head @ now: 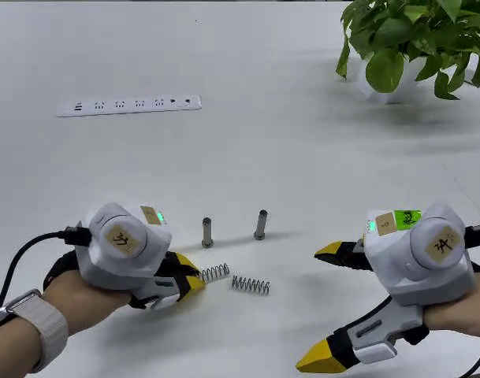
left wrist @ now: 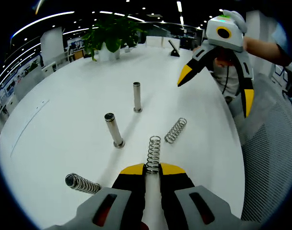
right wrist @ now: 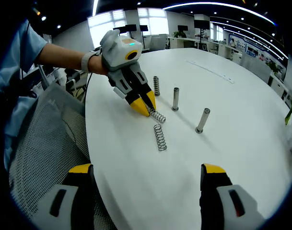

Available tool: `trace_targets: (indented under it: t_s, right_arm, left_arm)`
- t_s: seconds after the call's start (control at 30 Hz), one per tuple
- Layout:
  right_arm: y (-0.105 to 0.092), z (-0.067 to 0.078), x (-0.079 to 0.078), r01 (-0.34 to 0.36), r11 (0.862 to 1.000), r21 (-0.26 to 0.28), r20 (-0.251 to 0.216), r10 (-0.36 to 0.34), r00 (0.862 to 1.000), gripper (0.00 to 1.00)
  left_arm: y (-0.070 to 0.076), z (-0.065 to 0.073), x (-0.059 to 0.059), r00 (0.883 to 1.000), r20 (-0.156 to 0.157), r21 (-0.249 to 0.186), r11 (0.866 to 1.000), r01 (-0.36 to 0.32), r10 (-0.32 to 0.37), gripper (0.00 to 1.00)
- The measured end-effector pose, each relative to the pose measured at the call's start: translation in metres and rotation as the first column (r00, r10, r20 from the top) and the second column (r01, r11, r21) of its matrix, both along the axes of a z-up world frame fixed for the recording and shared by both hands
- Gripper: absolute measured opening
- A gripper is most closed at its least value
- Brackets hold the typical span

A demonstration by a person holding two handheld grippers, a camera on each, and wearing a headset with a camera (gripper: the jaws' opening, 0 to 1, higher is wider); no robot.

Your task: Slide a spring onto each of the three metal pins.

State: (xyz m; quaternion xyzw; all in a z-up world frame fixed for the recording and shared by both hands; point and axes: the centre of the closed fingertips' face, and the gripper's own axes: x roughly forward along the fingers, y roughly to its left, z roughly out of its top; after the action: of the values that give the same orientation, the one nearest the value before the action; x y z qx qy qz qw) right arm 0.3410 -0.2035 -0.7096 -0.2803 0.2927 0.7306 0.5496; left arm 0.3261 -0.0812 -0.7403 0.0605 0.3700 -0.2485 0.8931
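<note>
My left gripper (head: 191,285) (left wrist: 153,168) is shut on one end of a spring (head: 214,273) (left wrist: 154,151) that lies low over the white table. A second spring (head: 250,284) (left wrist: 175,130) (right wrist: 159,137) lies loose just to its right. Two bare metal pins (head: 207,232) (head: 261,224) stand upright behind the springs. A third pin (left wrist: 81,182) (right wrist: 156,86), wrapped in spring coils, stands beside the left gripper. My right gripper (head: 322,307) (right wrist: 146,170) is open and holds nothing, well to the right of the springs.
A white power strip (head: 129,104) lies at the far left of the table (head: 287,142). A potted green plant (head: 413,39) stands at the far right. A mesh chair (right wrist: 40,143) sits by the table's edge.
</note>
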Motion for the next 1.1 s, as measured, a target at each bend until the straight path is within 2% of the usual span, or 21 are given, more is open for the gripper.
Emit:
trace_targets:
  t_s: [0.2,0.37,0.53,0.6,0.67,0.8,0.9,0.97,1.03,1.1]
  right_arm:
    - [0.005,0.002,-0.001,-0.009,1.000,-0.002,0.004,0.009,1.000,0.93]
    - [0.011,0.004,-0.006,-0.031,1.000,0.002,0.009,0.031,0.999,0.92]
    - [0.018,0.007,-0.010,-0.048,0.999,0.014,0.011,0.048,0.999,0.89]
    - [0.022,0.010,-0.012,-0.051,0.998,0.021,0.015,0.051,0.999,0.88]
    - [0.025,0.012,-0.013,-0.051,0.998,0.030,0.010,0.051,0.999,0.87]
    - [0.033,0.019,-0.020,-0.067,0.996,0.060,-0.003,0.067,0.998,0.81]
    - [0.038,0.021,-0.024,-0.076,0.994,0.075,-0.018,0.078,0.997,0.78]
    - [0.043,0.025,-0.028,-0.086,0.992,0.090,-0.033,0.090,0.995,0.74]
    - [0.045,0.027,-0.031,-0.095,0.991,0.093,-0.041,0.099,0.994,0.72]
    - [0.047,0.029,-0.035,-0.118,0.989,0.094,-0.050,0.123,0.991,0.66]
  left_arm:
    - [0.002,0.011,-0.009,0.999,0.036,-0.017,0.999,-0.027,0.028,0.10]
    - [-0.003,0.019,-0.024,0.998,0.059,-0.034,0.999,-0.024,0.026,0.10]
    - [-0.012,0.021,-0.044,0.998,0.060,-0.053,0.999,-0.012,0.016,0.10]
    - [-0.016,0.022,-0.051,0.998,0.056,-0.084,0.996,-0.018,0.022,0.10]
    - [-0.018,0.023,-0.056,0.997,0.066,-0.085,0.996,-0.023,0.028,0.10]
    - [-0.027,0.030,-0.060,0.995,0.092,-0.139,0.990,-0.026,0.039,0.10]
    - [-0.034,0.036,-0.059,0.992,0.111,-0.177,0.984,-0.032,0.052,0.10]
    - [-0.040,0.042,-0.057,0.989,0.141,-0.192,0.981,-0.012,0.040,0.10]
    - [-0.042,0.043,-0.055,0.988,0.151,-0.203,0.979,-0.005,0.036,0.10]
    - [-0.046,0.045,-0.053,0.986,0.162,-0.206,0.979,0.008,0.027,0.10]
